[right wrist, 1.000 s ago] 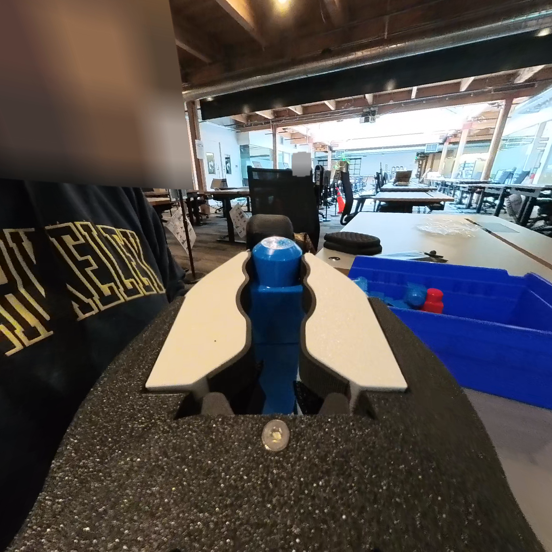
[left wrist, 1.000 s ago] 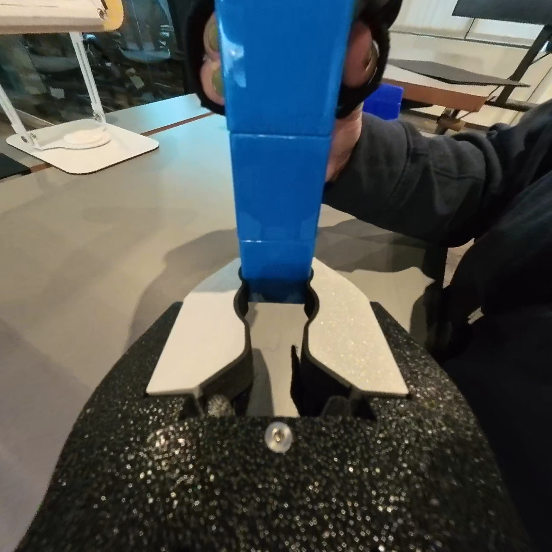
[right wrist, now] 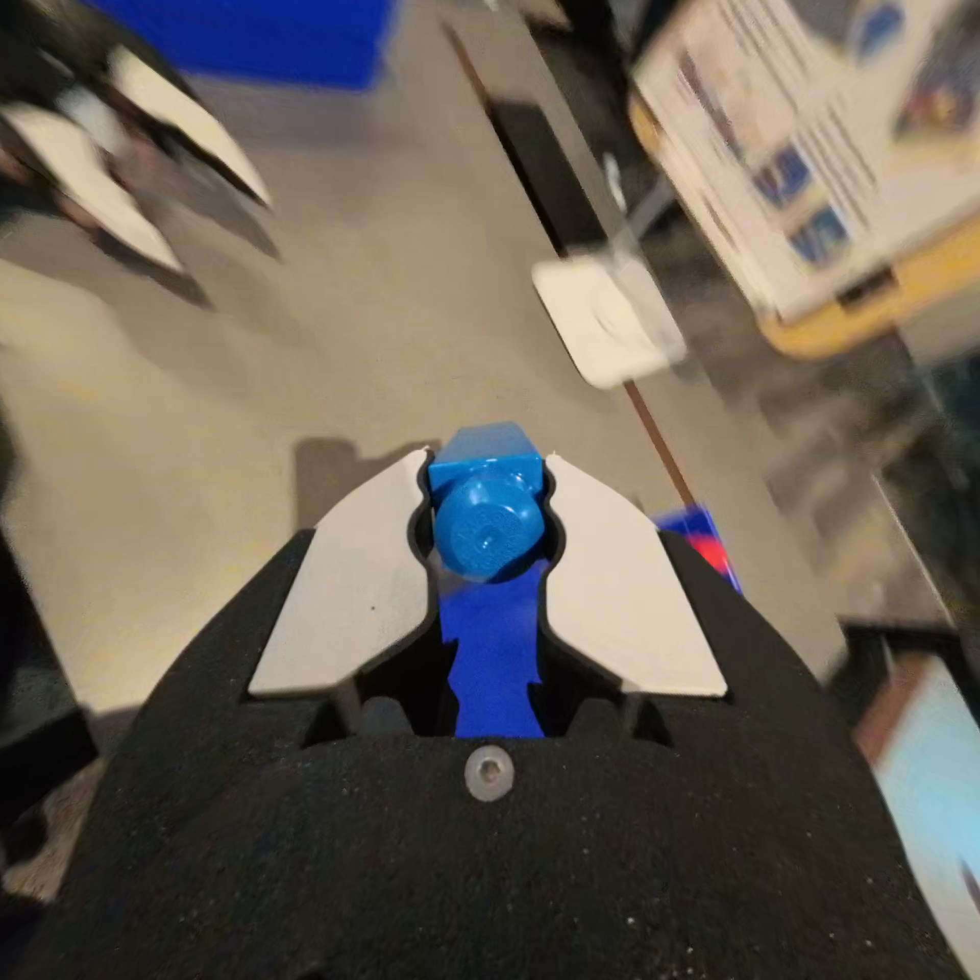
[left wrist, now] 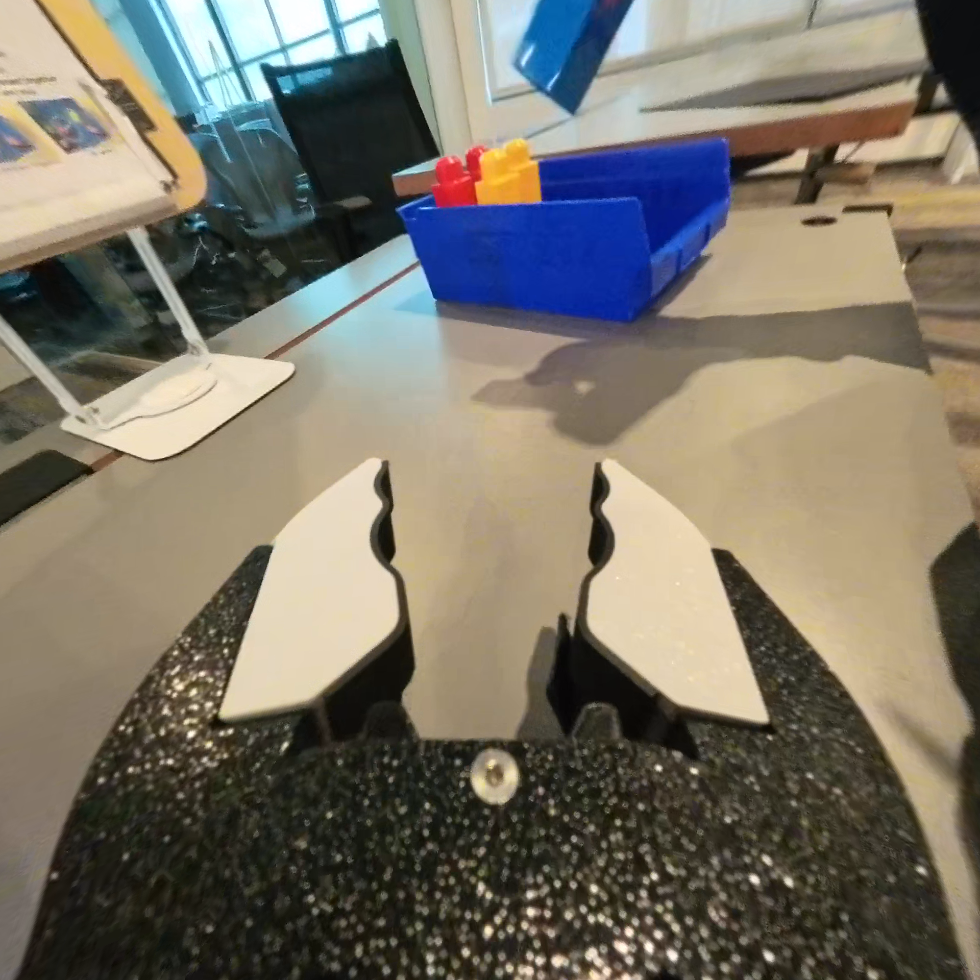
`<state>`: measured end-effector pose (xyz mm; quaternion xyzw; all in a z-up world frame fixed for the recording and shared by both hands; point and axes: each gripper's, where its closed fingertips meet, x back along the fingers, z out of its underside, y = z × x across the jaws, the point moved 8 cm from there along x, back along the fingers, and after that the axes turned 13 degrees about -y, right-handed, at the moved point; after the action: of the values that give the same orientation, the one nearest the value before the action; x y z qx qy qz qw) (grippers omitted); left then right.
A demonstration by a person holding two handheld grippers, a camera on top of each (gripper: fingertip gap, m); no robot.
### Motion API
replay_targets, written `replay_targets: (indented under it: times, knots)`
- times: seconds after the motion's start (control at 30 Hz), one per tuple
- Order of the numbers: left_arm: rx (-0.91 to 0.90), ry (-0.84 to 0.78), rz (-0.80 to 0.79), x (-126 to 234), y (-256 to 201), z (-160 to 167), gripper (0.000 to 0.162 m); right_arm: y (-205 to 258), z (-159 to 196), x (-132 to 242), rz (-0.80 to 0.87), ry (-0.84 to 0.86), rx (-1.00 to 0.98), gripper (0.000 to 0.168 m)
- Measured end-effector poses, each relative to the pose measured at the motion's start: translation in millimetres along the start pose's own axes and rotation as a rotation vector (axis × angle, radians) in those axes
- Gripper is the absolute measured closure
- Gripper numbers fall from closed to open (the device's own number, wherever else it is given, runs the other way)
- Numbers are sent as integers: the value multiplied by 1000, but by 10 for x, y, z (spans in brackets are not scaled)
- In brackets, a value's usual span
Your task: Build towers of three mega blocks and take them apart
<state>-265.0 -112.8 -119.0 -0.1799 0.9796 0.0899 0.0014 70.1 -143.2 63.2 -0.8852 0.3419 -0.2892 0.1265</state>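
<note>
My left gripper is open and empty above the grey table. It also shows blurred at the upper left of the right wrist view. My right gripper is shut on the blue block tower, seen end-on with its round stud facing the camera. The tower's lower end hangs in the air at the top of the left wrist view. A blue bin on the table holds red blocks and yellow blocks.
A white sign stand with a tilted poster board stands on the table to the left. The blue bin also shows at the top of the right wrist view. A dark sleeve is at the right edge.
My left gripper has let go of the tower's bottom and opened. My right gripper has swung the tower up and away and now points down at the table.
</note>
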Motion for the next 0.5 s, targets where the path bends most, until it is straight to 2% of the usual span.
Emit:
replay_targets:
  times: [0.07,0.13,0.2,0.33,0.4,0.5]
  knots:
    - [59,-23,-12,23,56,31,88,-282,279,105,21,188,-51,132]
    - [106,-37,-23,49,107,60,88,-497,591,40,-13,362,-88,132]
    - [140,-45,-36,78,147,87,89,-602,846,-99,-95,457,-83,132]
    - [184,-75,-55,121,195,99,95,-696,1118,-421,-217,505,-61,132]
    - [203,-75,-38,126,195,104,104,-709,1200,-559,-268,507,-65,132]
    - [215,-73,-24,121,187,111,106,-727,1311,-694,-324,538,-66,132]
